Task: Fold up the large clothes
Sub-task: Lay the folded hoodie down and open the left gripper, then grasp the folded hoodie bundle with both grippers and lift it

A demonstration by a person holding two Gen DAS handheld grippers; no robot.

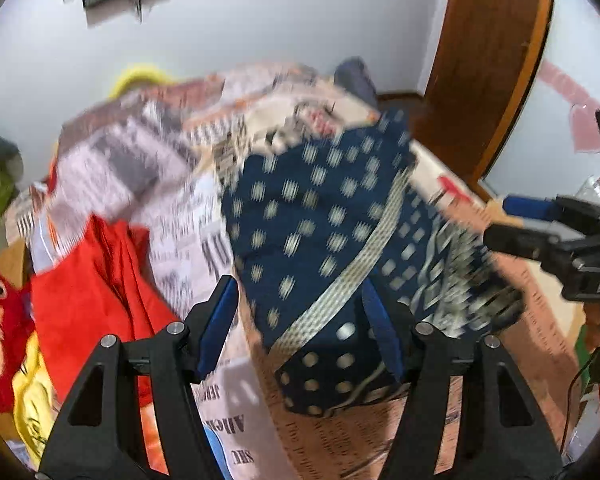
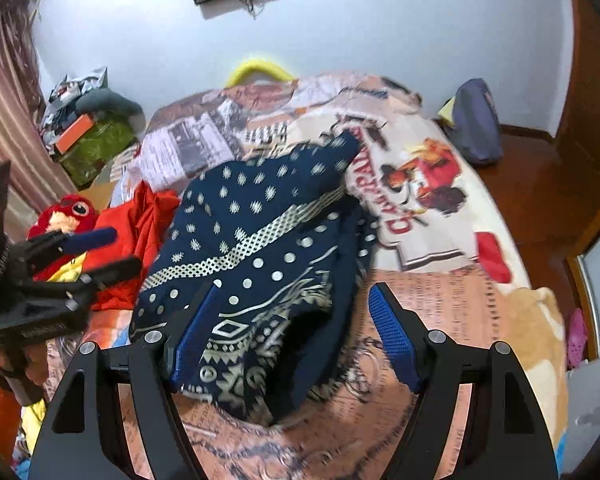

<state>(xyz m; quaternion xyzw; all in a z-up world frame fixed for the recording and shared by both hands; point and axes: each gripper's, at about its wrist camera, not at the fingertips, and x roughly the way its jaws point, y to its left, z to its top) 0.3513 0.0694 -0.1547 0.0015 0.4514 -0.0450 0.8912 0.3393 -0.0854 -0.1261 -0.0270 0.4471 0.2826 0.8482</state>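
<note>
On the bed: a navy patterned garment [image 2: 260, 240] lies bunched in a heap on the printed bedspread [image 2: 440, 300], a pale band running across it.
Left gripper [image 1: 300, 328]: jaws apart, pads not pressing — the garment's lower fold sits between and just beyond the blue pads.
Right gripper [image 2: 292, 332]: jaws wide, holding nothing; the garment's near edge lies between them, against the left pad and clear of the right one.
Beside the garment: an orange-red cloth [image 2: 140, 232] and a red plush toy [image 2: 66, 212] at the bed's left.
Hard to make out: the left wrist view is motion-blurred, so the garment's folds and edges smear — its shape cannot be told.
</note>
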